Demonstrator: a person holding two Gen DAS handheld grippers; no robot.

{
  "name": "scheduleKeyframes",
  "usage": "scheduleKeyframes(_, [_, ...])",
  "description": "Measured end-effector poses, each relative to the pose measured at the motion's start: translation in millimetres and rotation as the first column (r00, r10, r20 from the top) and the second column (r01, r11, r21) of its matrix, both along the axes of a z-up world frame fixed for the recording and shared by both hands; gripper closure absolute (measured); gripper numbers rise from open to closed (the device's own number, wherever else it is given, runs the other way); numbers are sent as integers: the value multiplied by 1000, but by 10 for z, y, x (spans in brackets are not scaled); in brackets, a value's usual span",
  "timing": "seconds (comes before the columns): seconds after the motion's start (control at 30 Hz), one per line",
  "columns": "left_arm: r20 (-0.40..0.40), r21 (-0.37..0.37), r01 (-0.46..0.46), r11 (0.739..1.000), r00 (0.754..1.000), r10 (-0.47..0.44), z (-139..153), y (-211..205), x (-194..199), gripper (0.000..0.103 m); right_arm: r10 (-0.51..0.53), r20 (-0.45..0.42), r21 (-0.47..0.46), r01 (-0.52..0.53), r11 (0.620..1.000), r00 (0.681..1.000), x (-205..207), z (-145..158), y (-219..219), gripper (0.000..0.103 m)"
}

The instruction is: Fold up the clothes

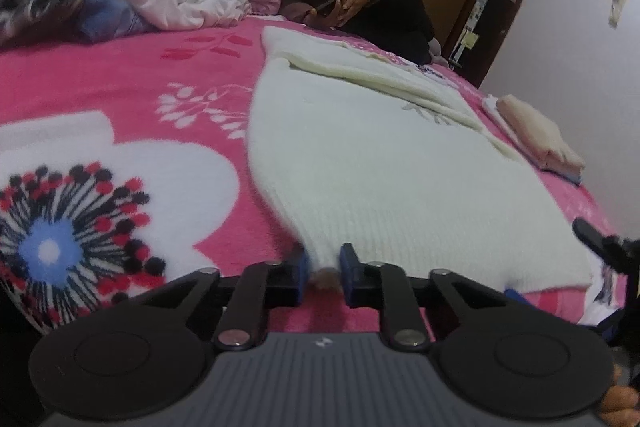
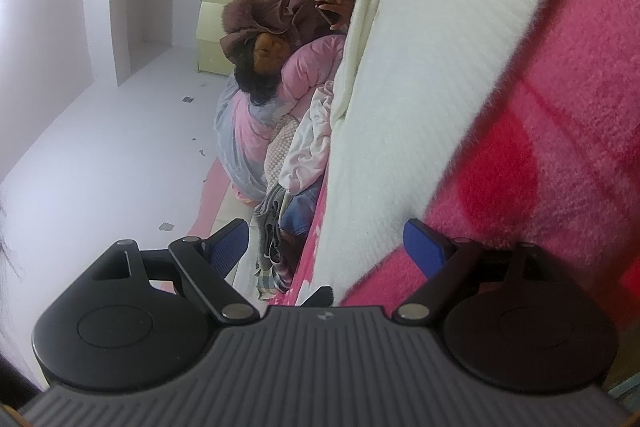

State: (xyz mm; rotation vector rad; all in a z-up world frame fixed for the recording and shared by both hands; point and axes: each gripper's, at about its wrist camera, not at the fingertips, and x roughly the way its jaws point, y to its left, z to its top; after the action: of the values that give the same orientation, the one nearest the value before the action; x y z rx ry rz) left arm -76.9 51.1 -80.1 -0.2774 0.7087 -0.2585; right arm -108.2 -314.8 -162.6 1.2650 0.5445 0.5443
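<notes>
On the pink blanket (image 1: pixel 120 87), a cream ribbed sweater (image 1: pixel 380 167) lies flat.

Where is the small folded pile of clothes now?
In the left wrist view, the folded pile lies at the right on the pink blanket, just beyond the white sweater's right edge.

Honestly nothing here you can actually read. Only mark of any kind is a tiny pale logo on the ribbed grey body of the left gripper (image 1: pixel 323 263), dead centre just behind its jaws, and the same on the right gripper (image 2: pixel 326 255); it's an emblem, no letters. The paper slips (image 1: pixel 618 1) on the wall right of the doorway (image 1: pixel 486 7) are too blurry to make out.
</notes>
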Motion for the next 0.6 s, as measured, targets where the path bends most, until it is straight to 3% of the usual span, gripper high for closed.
scheduleKeyframes(0.13, [6,-39,0,999,1000,0,5,52,-8,92,-5,-38,38,7,999,999,-7,-14,-9,18])
scheduleKeyframes(0.33, [35,-72,8,997,999,-6,83,98,-34,93,27,-110,186,-6,982,994,-10,-129,74,18])
scheduleKeyframes(0.6, [34,-139,11,990,999,-6,179,193,-3,94,154,-169,198,-119,973,973,123,-31,491,34])
